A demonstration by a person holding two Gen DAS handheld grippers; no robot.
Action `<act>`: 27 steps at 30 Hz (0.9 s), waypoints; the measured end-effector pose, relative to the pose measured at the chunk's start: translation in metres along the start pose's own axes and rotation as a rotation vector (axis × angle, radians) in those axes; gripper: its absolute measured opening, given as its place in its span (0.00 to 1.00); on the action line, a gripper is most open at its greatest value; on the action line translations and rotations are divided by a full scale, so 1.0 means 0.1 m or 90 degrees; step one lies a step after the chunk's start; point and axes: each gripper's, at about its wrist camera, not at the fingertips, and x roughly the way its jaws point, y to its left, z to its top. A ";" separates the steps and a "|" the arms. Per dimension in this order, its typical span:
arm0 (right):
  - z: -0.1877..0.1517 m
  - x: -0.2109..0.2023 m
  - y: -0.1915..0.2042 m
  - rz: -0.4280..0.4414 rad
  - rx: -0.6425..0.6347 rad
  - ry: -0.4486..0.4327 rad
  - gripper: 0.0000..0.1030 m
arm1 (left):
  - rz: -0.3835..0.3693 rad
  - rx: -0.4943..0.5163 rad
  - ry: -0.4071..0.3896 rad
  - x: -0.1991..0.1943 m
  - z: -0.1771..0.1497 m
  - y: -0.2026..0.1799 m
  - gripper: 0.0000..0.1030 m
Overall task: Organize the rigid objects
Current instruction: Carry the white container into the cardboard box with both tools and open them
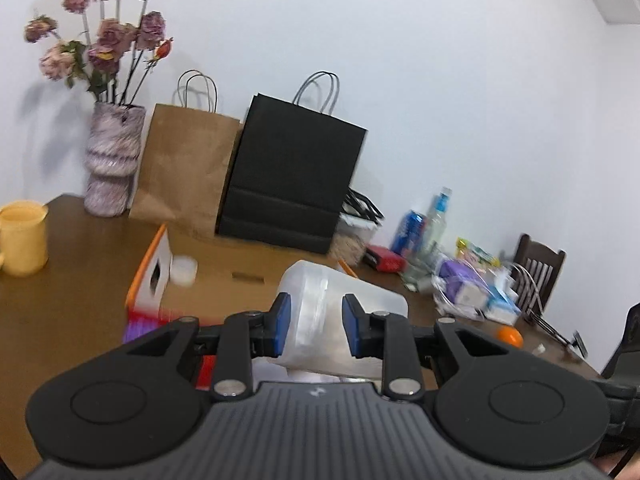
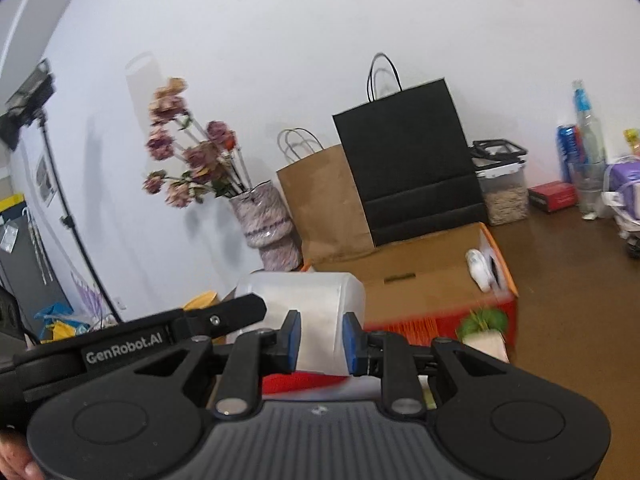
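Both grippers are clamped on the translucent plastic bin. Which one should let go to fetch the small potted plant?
Probably the right gripper: the small green potted plant sits just beside it, whereas the left gripper, also gripping the translucent plastic bin, shows no plant.

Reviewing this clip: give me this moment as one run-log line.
left gripper: shut on translucent plastic bin | right gripper: shut on same bin | bin: above cardboard box

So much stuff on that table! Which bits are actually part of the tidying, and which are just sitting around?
In the job:
- translucent plastic container, gripped by both the left gripper and the right gripper
- cardboard box

Lying about:
- black bag
- brown bag
- vase
- yellow mug
- orange
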 end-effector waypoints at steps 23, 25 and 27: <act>0.80 3.30 -0.98 -0.125 0.049 0.246 0.19 | 0.079 -0.107 0.301 3.16 0.55 1.23 0.24; 0.76 3.33 -1.07 -0.130 0.058 0.243 0.19 | 0.074 -0.118 0.297 3.22 0.53 1.27 0.26; 0.78 3.34 -1.11 -0.130 0.072 0.244 0.19 | 0.073 -0.122 0.298 3.23 0.52 1.27 0.26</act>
